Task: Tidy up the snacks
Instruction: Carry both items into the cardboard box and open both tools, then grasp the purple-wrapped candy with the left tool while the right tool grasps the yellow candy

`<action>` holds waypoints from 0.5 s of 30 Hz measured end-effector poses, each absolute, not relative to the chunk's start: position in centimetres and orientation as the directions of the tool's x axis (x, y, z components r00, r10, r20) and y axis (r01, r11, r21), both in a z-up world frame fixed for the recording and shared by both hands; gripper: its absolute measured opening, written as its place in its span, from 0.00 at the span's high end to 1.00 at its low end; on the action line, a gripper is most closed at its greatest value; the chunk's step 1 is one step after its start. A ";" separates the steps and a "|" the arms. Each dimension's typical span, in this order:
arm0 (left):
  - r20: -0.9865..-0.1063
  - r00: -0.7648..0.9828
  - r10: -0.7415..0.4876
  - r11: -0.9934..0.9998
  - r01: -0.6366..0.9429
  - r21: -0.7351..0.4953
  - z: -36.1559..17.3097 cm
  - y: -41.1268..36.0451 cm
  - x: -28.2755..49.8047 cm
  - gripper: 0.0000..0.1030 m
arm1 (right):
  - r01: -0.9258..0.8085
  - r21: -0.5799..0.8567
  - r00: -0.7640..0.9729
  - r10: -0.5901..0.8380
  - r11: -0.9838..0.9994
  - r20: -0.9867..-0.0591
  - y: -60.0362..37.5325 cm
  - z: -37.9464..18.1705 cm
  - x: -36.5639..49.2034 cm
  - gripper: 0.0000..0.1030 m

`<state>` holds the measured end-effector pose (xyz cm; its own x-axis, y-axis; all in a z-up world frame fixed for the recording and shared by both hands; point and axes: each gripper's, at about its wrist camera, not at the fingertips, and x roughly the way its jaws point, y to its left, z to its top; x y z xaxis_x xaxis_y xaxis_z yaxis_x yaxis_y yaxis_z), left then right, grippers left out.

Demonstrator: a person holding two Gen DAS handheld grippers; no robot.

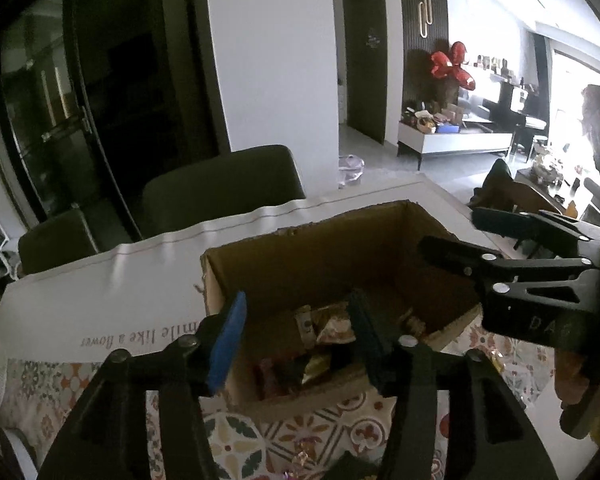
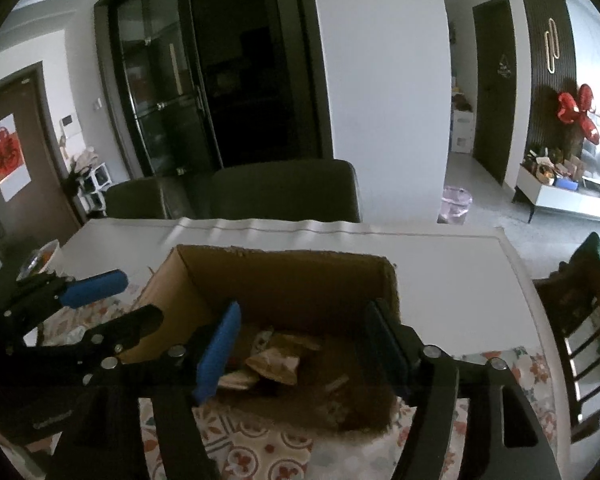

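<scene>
An open cardboard box [image 1: 284,264] stands on the table and holds several wrapped snacks [image 1: 332,328]. It also shows in the right wrist view [image 2: 284,280], with snack packets [image 2: 276,364] on its floor. My left gripper [image 1: 296,340] is open and empty, its blue pads astride the box's near wall. My right gripper [image 2: 304,344] is open and empty, just above the box's near side. The right gripper also shows in the left wrist view [image 1: 480,236], and the left gripper in the right wrist view [image 2: 128,300].
The table carries a patterned cloth [image 1: 300,436] and a white mat with printed words [image 1: 100,300]. Dark chairs [image 2: 284,192] stand behind the table. A wooden chair [image 2: 584,320] is at the right. A bowl [image 2: 40,260] sits at the table's left edge.
</scene>
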<state>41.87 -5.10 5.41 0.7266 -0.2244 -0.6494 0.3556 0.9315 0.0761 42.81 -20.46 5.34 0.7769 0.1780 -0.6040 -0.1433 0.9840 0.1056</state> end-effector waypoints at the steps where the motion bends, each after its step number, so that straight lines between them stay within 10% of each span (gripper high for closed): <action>1: -0.655 0.724 -0.219 0.932 0.353 0.078 5.5 -5.1 41.5 0.47 | -0.127 0.097 0.777 0.160 0.987 -0.609 -20.7 5.4 42.5 0.30; 15: -0.702 0.711 0.033 0.945 0.207 0.255 5.2 -5.4 35.8 0.25 | 0.008 -0.038 0.660 -0.033 0.999 -0.750 -23.5 5.2 39.1 0.30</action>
<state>35.83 -5.40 5.22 0.7112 0.0335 -0.7022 0.2071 0.9446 0.2548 39.05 -23.51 5.21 0.6601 -0.0334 -0.7505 0.0077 0.9993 -0.0376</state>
